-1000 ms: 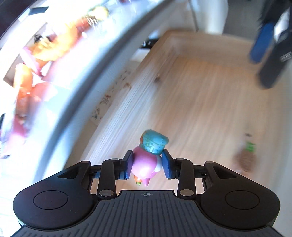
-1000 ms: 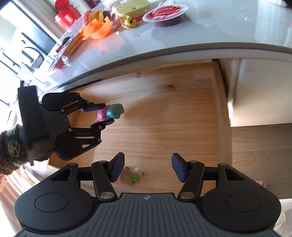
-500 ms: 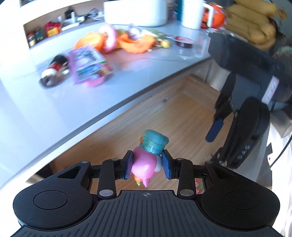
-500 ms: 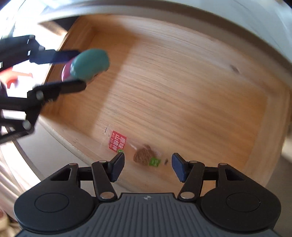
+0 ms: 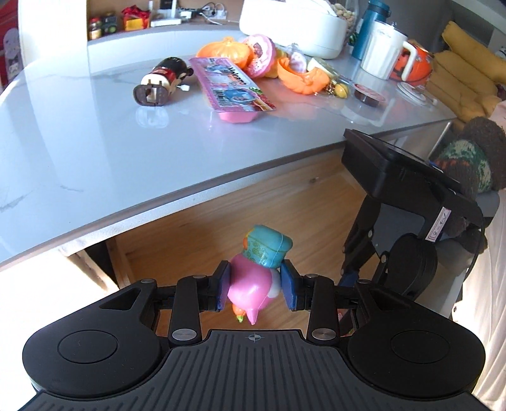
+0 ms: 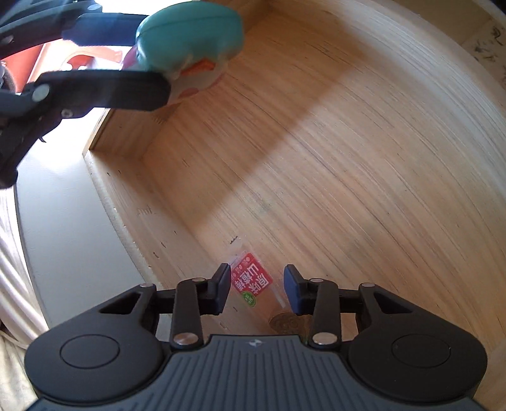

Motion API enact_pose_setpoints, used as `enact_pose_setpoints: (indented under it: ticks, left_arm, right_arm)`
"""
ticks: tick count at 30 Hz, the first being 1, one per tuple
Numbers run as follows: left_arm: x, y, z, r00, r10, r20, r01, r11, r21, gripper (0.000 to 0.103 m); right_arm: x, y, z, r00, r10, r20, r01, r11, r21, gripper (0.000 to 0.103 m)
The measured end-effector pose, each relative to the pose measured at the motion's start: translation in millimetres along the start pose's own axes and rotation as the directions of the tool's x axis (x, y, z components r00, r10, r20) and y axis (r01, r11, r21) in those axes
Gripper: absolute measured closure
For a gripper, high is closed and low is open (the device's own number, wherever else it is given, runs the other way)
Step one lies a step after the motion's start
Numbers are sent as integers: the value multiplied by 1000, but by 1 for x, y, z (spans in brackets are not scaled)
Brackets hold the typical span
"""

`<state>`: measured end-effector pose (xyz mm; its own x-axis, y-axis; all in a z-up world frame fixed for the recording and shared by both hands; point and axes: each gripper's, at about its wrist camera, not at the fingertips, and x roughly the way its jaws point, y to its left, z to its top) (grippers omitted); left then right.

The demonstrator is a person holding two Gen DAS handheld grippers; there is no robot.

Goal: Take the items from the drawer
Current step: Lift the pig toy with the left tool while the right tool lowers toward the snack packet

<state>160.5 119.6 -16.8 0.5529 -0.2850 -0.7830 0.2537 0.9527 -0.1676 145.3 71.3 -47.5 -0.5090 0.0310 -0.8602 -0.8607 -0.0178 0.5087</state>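
My left gripper (image 5: 255,287) is shut on a pink toy bird with a teal hat (image 5: 257,272), held above the open wooden drawer (image 5: 196,234) below the counter edge. The same toy (image 6: 189,41) and the left gripper's fingers (image 6: 104,90) show at the top left of the right wrist view. My right gripper (image 6: 256,289) is open, low inside the drawer (image 6: 316,158), its fingers on either side of a clear snack packet with a red label (image 6: 253,283) lying on the drawer floor. A brown round piece of that packet (image 6: 286,322) sits just behind the fingertips.
The grey counter (image 5: 95,142) carries a pink packaged toy (image 5: 232,90), a dark cylindrical toy (image 5: 161,83), orange plastic pieces (image 5: 300,76), a white pitcher (image 5: 382,52) and a white appliance (image 5: 294,23). The right gripper body (image 5: 408,221) and a knitted sleeve (image 5: 471,158) stand at the right.
The left gripper has lifted the toy bird out of the drawer and now faces the counter. The right gripper has dropped lower and moved over the red-labelled packet.
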Motion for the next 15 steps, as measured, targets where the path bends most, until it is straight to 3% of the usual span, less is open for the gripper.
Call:
enact_pose_setpoints:
  ticks: [3,4,7,9,12,15]
  left_arm:
    - [4,-1,2,1000,-3,-7,3,1000,-2,65]
    - [4,-2,2,1000,-5,-10,5,1000,4,65]
    - [5,-5,3,1000,-14,-14,15,1000,20,65]
    - [6,-7,3,1000,-16,-16,17,999,29,65]
    - [7,-8,4,1000,-16,-19,16,999,34,65]
    - [8,-8,3,1000,-16,-22,17,999,29,65]
  right_arm:
    - [-1,1,1,1000,3,7,-3,1000,-24,78]
    - [-3,3,0,1000,-12,16,12,999,-41,90]
    - [-11,7,-5,998,-50,39,53,996,-70,103]
    - [-20,4,-11,996,-62,62,66,996,-61,103]
    - [-32,-6,-16,982,-157,109,162,986,-41,103]
    - [-41,-6,-37,971,-190,145,206,973,-108,99]
